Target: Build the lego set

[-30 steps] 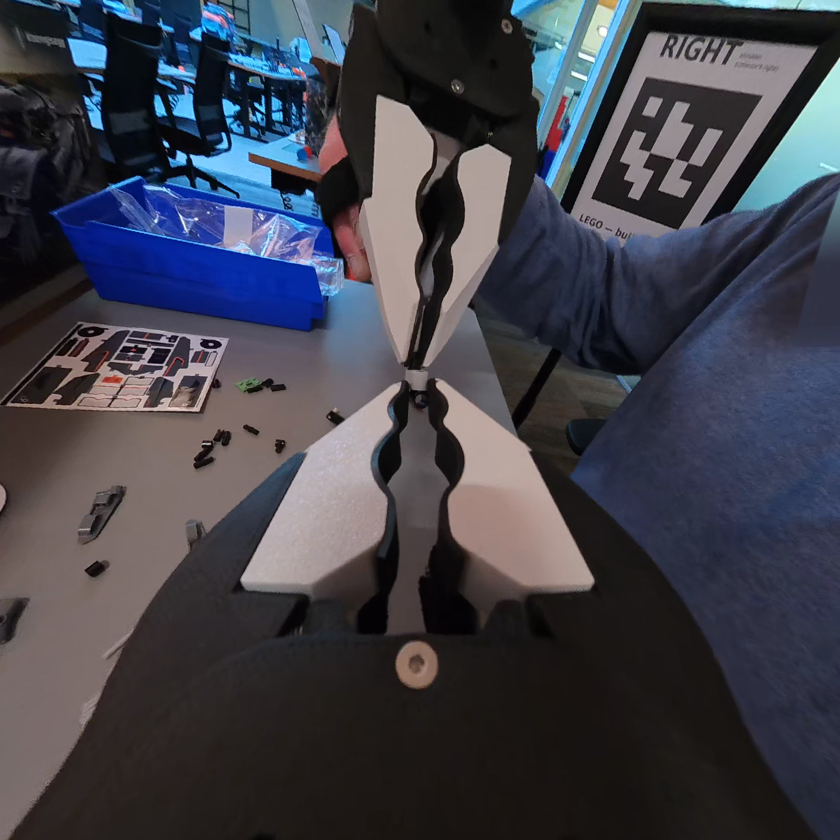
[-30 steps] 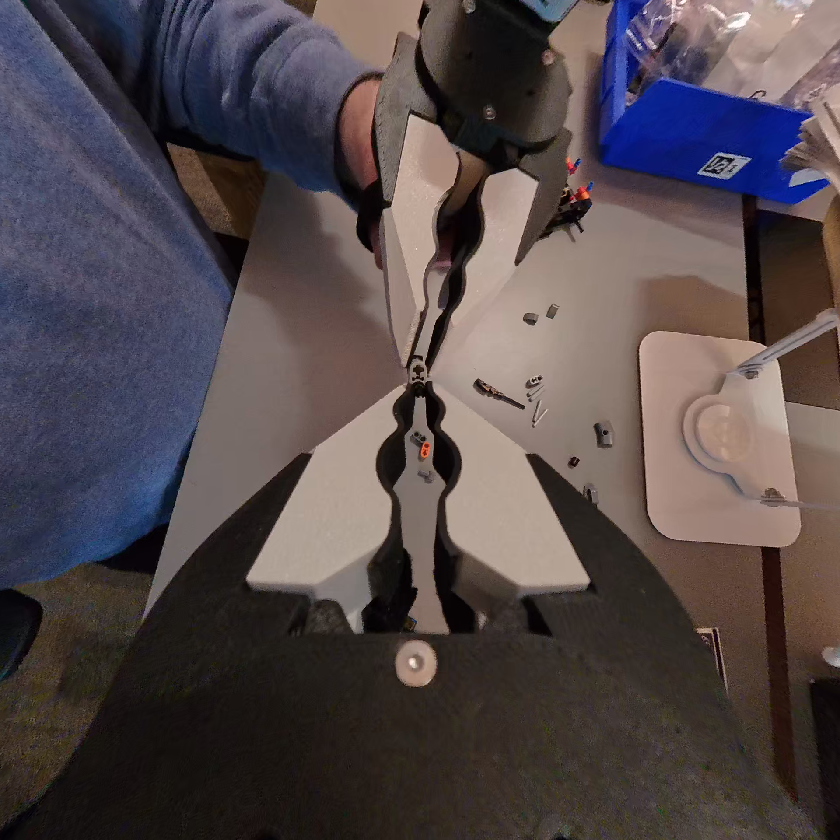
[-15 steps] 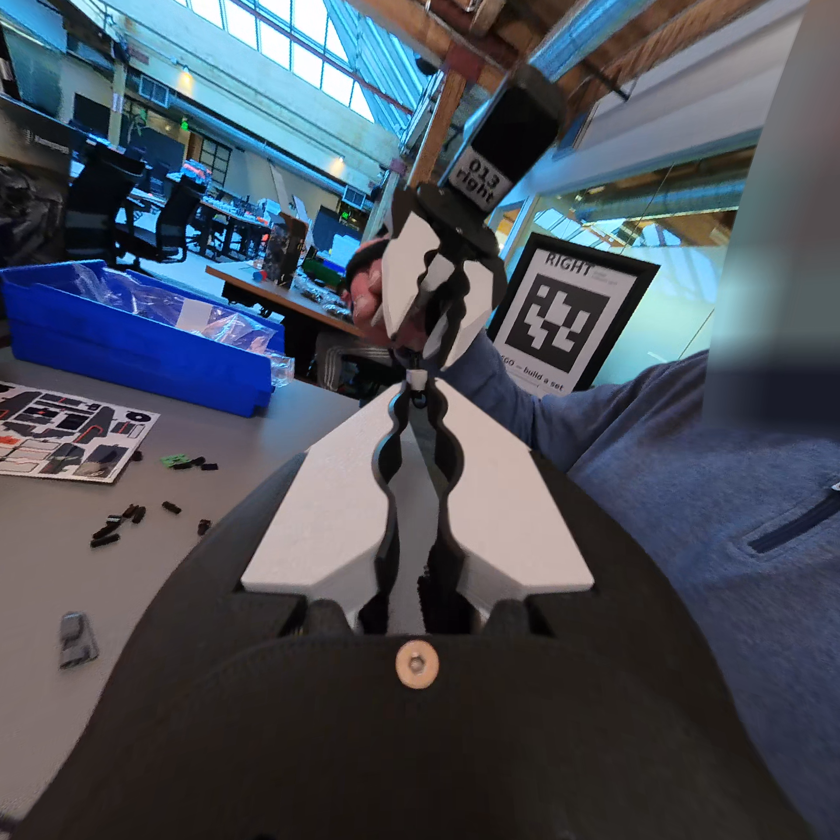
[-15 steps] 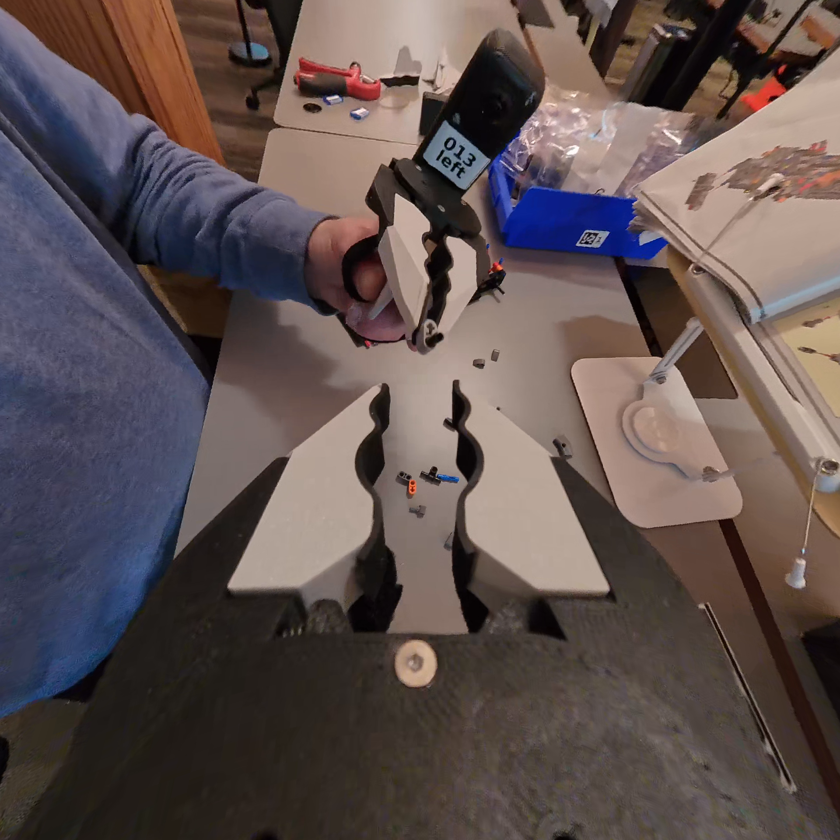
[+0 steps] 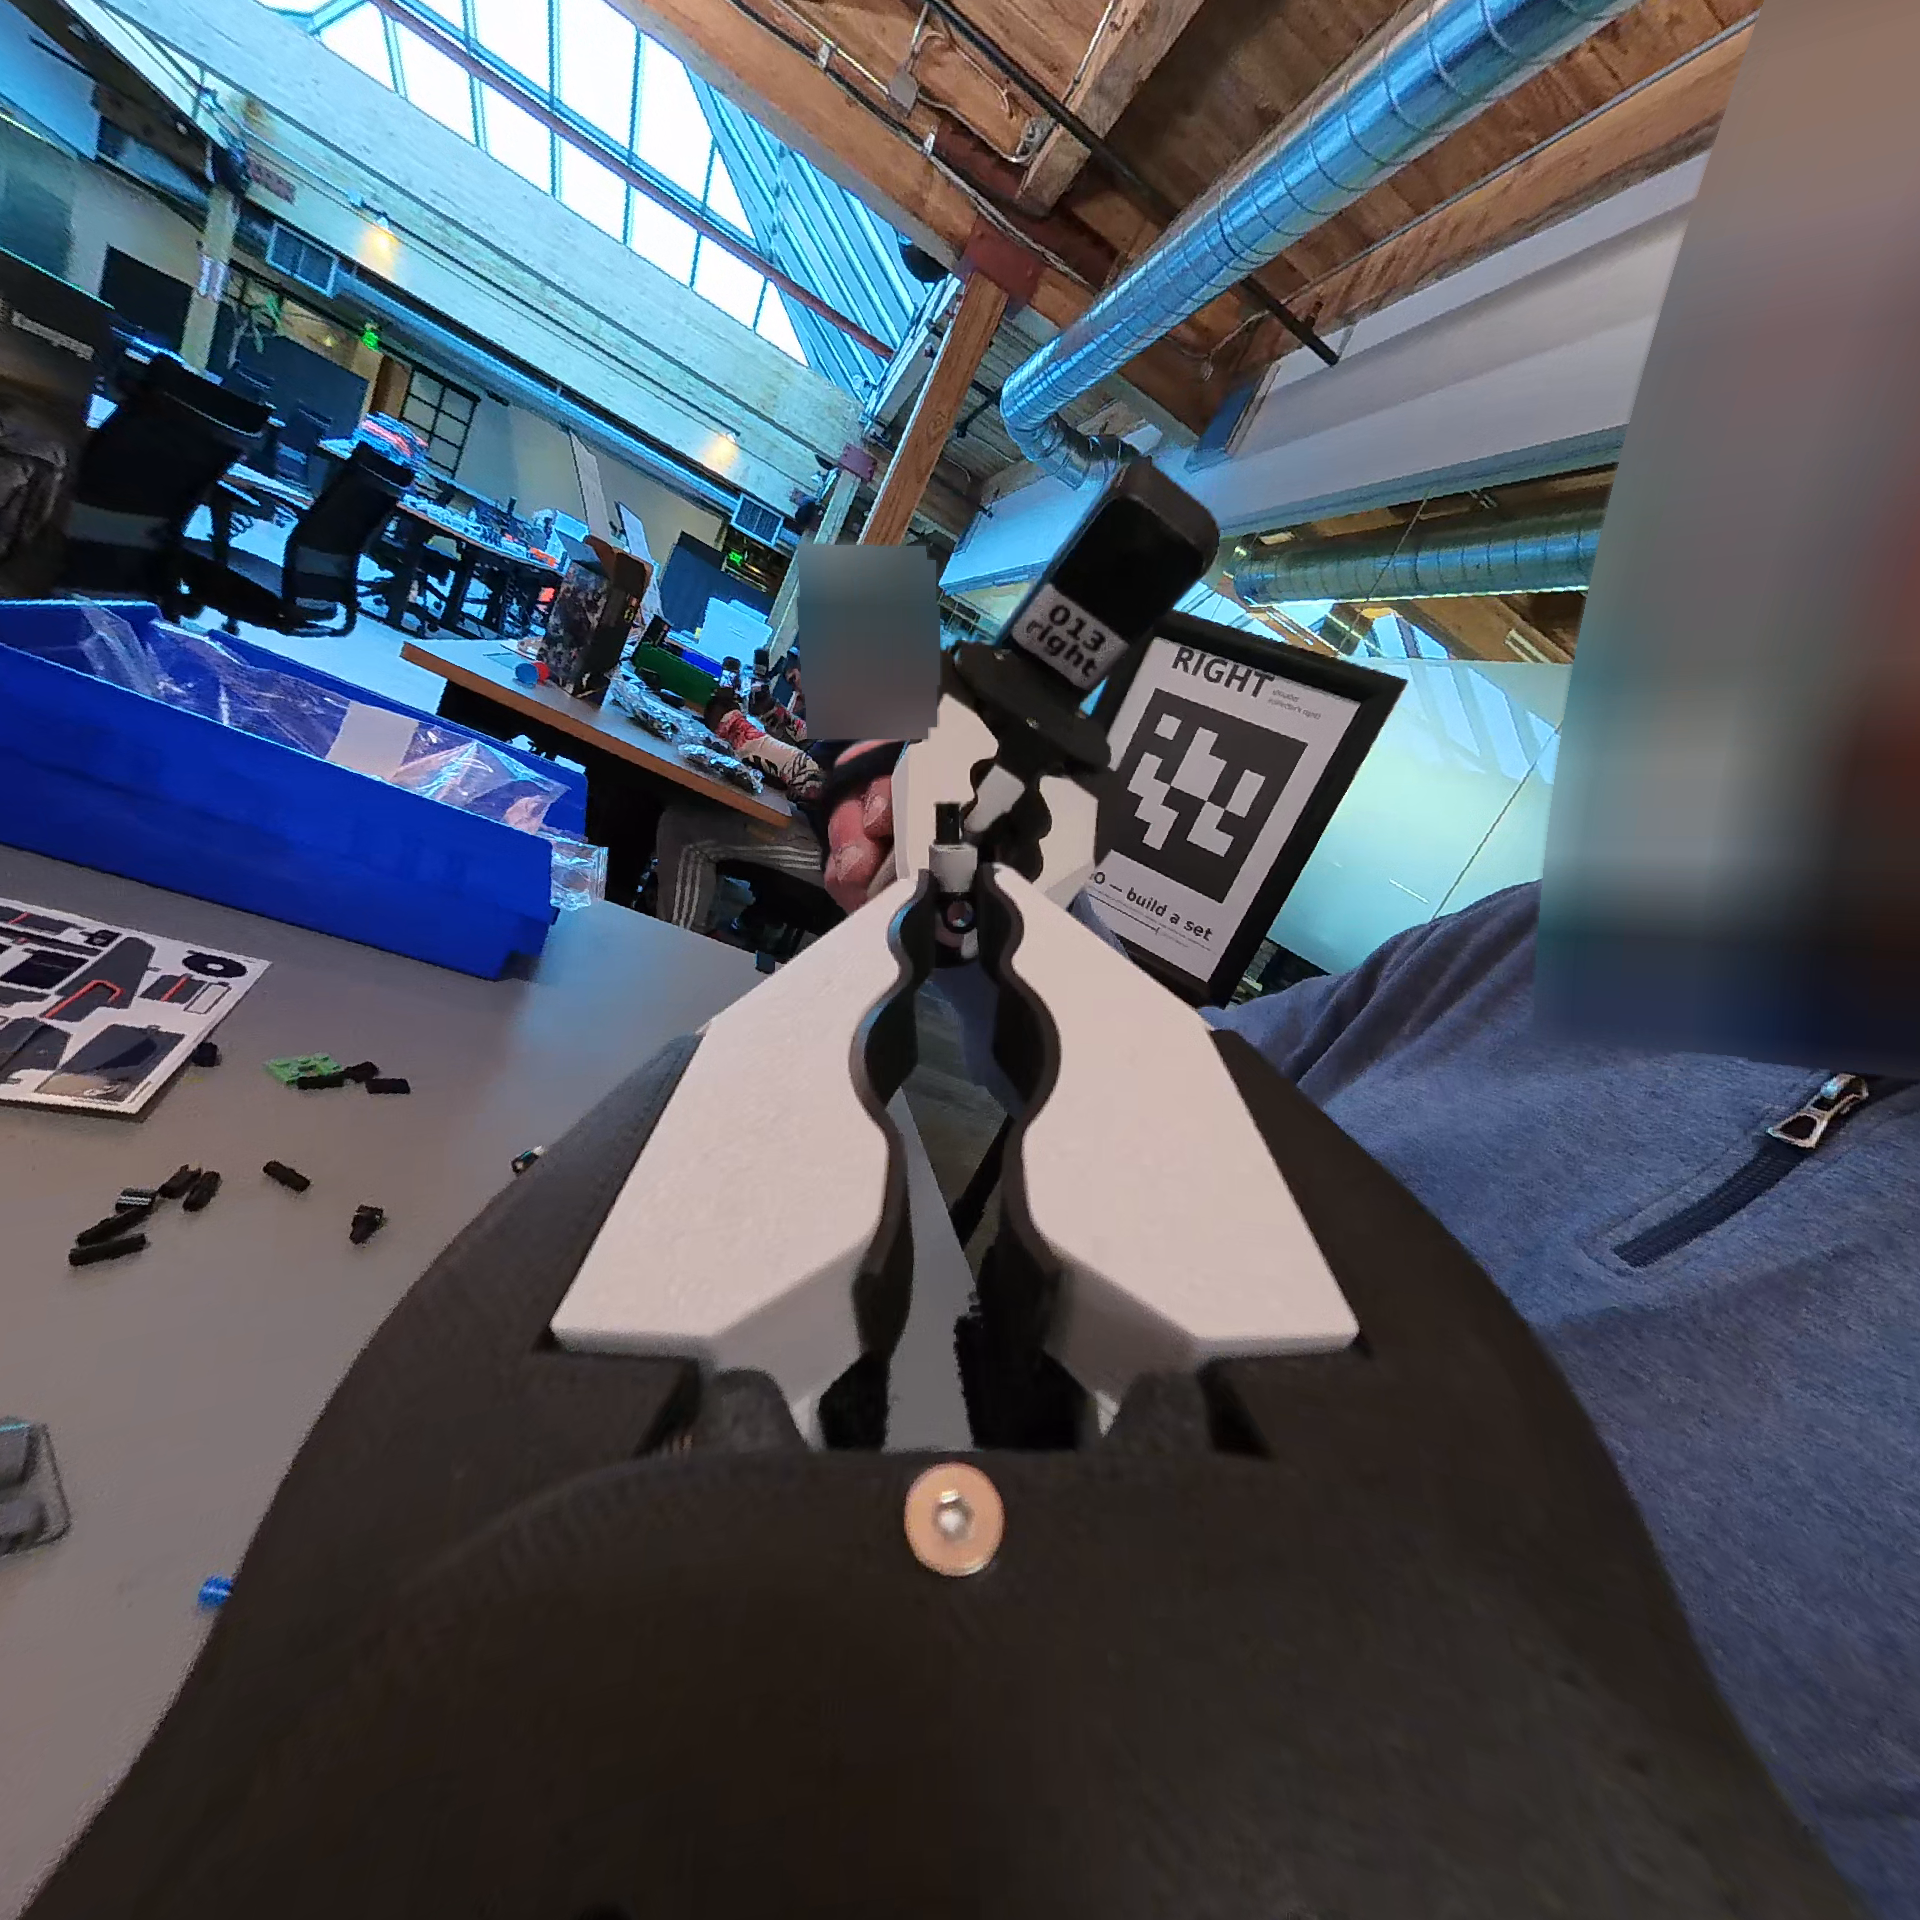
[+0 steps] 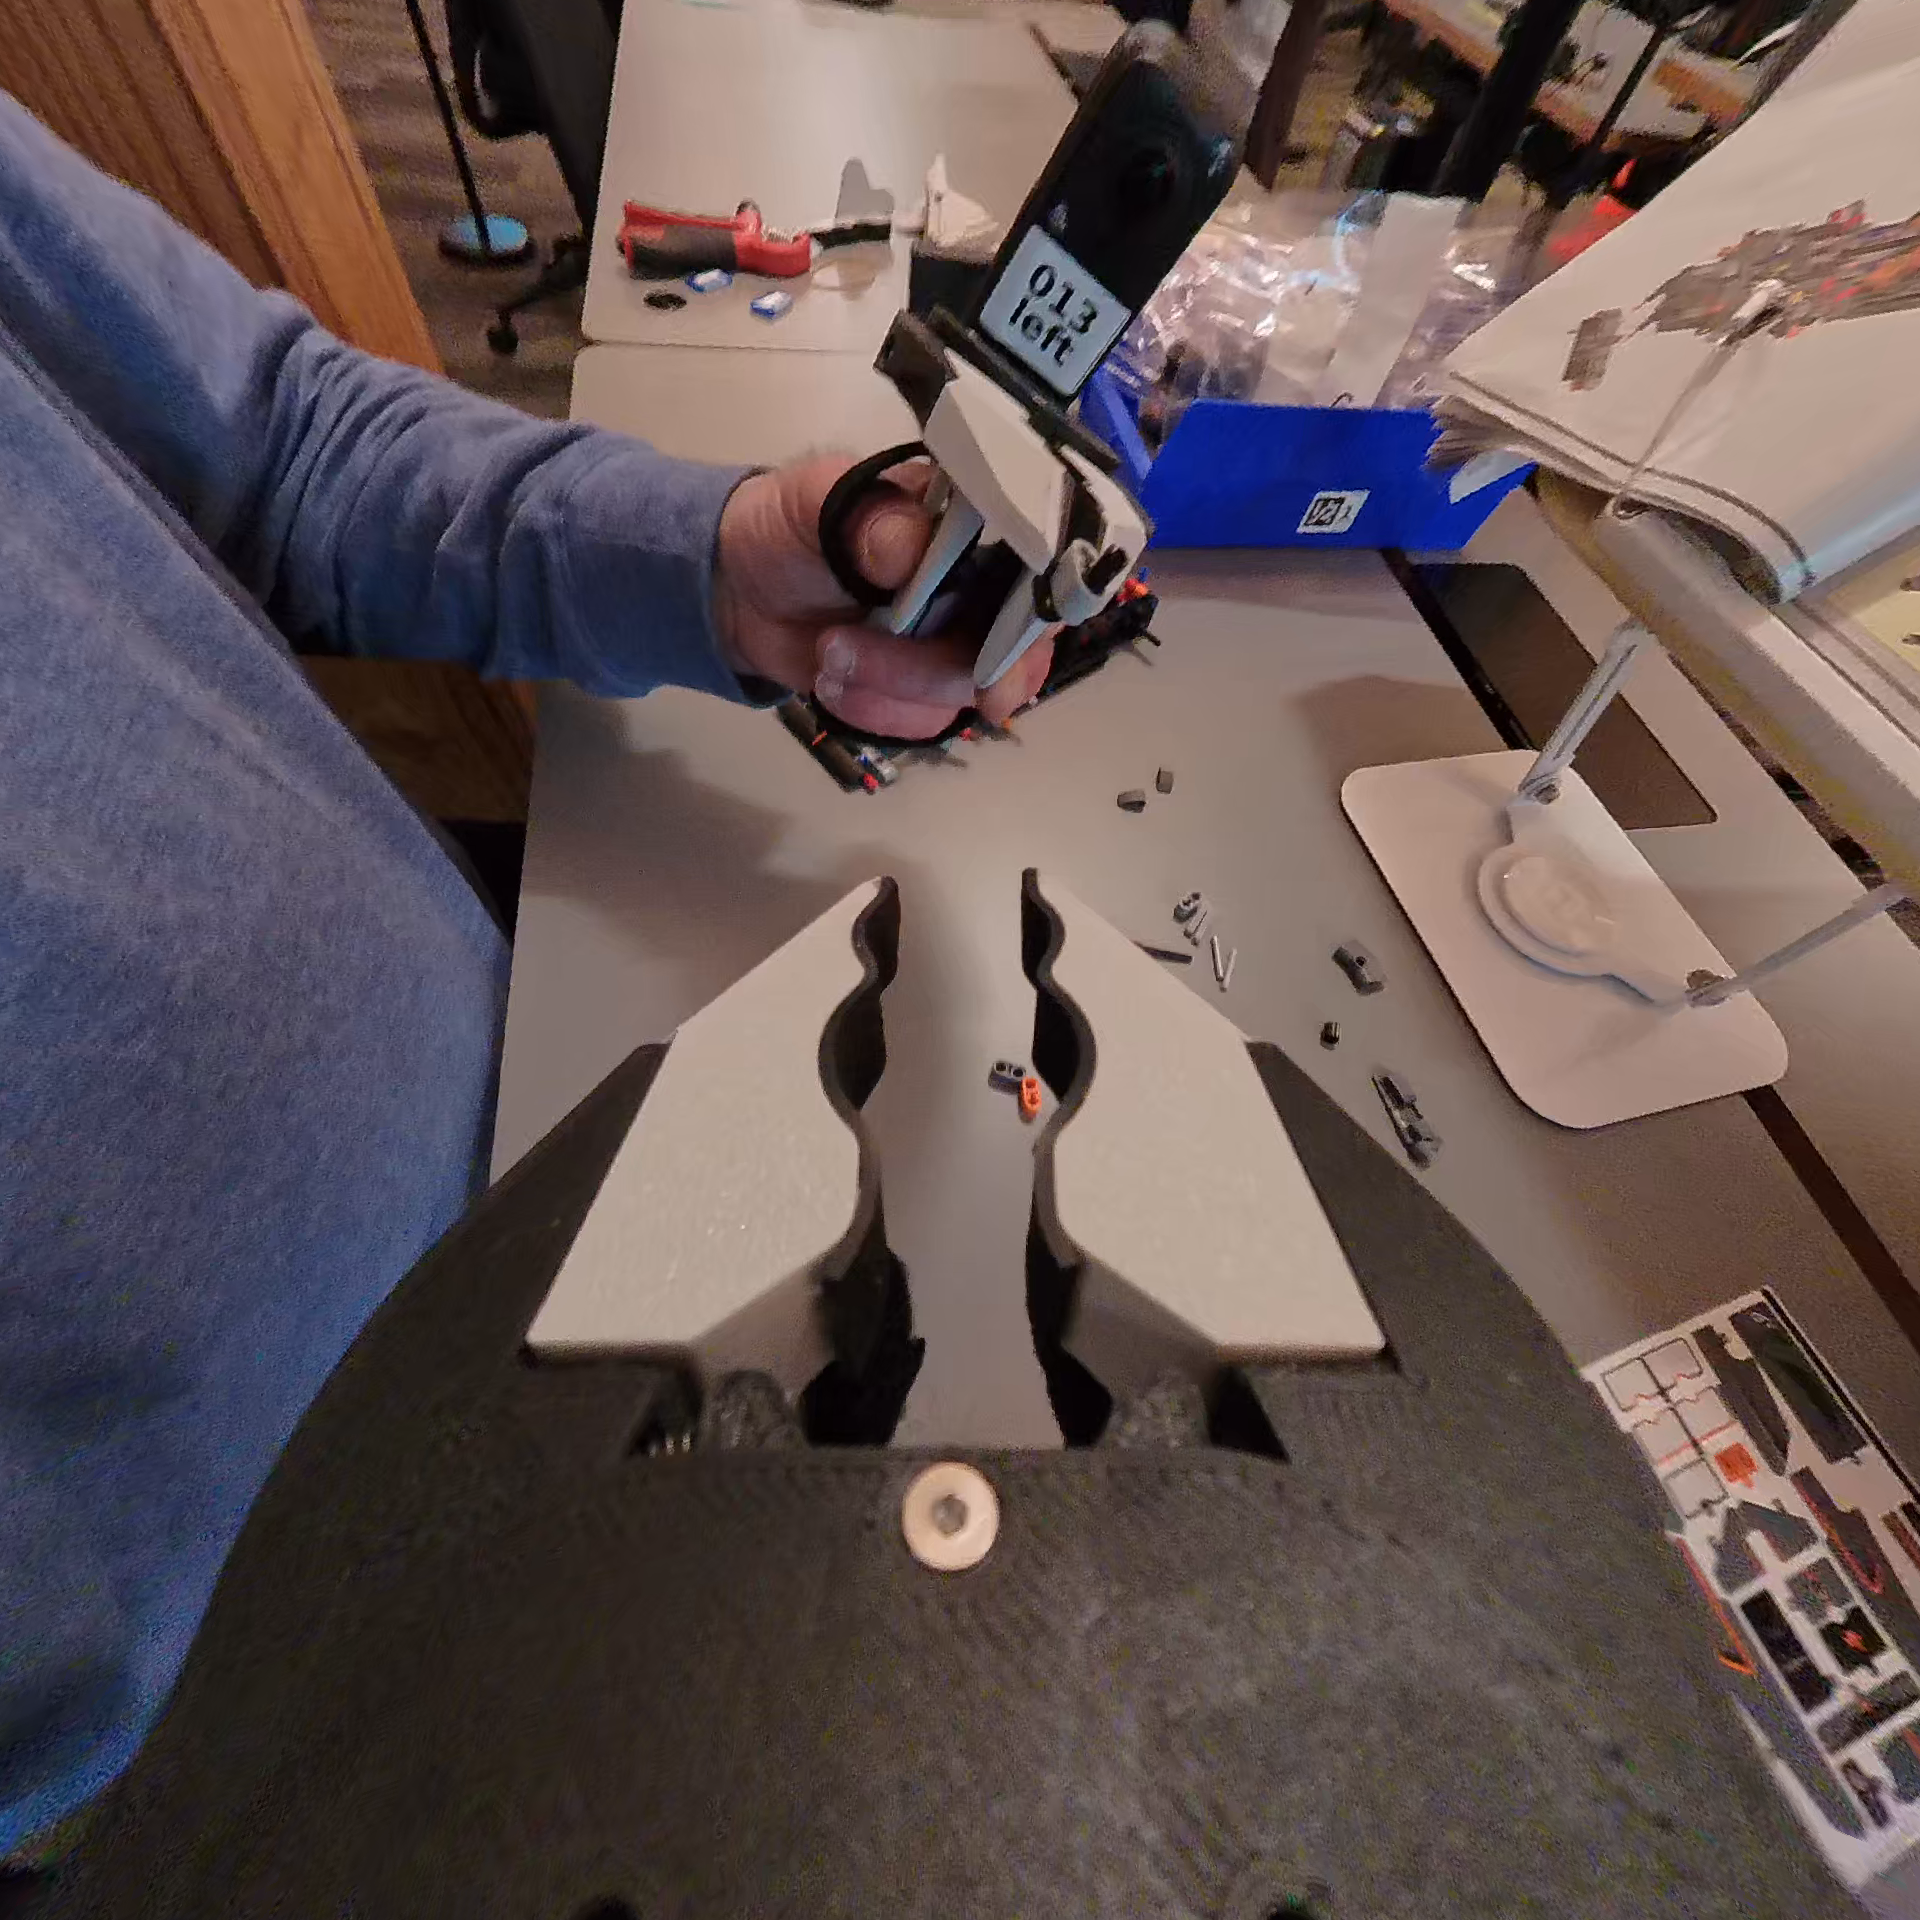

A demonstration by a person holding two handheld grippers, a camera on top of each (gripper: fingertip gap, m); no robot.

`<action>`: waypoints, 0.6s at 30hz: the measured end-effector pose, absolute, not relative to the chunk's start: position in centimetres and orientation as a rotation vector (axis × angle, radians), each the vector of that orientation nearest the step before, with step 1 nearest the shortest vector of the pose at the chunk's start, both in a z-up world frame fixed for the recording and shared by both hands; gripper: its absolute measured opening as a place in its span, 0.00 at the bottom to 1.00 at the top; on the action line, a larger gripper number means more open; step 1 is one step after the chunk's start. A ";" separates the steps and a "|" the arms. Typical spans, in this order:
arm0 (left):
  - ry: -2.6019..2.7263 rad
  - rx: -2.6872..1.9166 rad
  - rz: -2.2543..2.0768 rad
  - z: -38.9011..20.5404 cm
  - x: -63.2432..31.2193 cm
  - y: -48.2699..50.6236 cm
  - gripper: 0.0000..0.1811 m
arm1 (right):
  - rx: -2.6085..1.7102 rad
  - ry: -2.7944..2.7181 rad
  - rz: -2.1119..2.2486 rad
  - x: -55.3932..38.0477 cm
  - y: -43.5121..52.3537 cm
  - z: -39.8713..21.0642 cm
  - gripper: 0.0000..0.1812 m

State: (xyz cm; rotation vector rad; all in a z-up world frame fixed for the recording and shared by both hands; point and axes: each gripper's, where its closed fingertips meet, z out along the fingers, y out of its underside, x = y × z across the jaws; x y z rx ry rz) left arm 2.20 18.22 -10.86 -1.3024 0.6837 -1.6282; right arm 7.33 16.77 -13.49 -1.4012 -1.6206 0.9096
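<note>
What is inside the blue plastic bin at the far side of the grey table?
The blue plastic bin holds crumpled clear plastic bags, some with a white patch. Whatever the bags contain, and the bin's bottom, is hidden by its front wall and the crinkled film.

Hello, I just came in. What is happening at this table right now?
A person is building a lego set with a hand-held gripper in each hand. The left hand-held gripper is shut on a small white piece with a black pin on it, held up off the table. The right hand-held gripper is open and empty, above the table. Loose parts, a sticker sheet and a blue bin lie on the table.
</note>
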 end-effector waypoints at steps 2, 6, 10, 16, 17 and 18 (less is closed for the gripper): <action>0.669 -1.298 -1.635 -10.9 2.2 18.0 0.03 | -1.395 -1.540 0.945 6.6 16.7 -13.0 0.12; 0.638 -1.303 -1.643 -11.0 2.5 17.6 0.03 | -1.382 -1.364 0.956 5.0 17.8 -12.2 0.15; 0.586 -1.379 -1.657 -11.8 3.2 17.3 0.03 | -1.175 -1.427 0.623 4.0 16.9 -11.9 0.20; 0.474 -1.439 -1.778 -12.7 4.2 17.1 0.03 | -1.078 -1.556 0.111 3.0 18.0 -13.7 0.19; 0.467 -1.441 -1.798 -12.8 4.4 17.0 0.03 | -1.096 -1.554 0.090 3.1 18.4 -13.9 0.15; 0.463 -1.452 -1.801 -13.0 4.6 17.0 0.03 | -1.101 -1.550 0.097 3.1 18.5 -13.9 0.13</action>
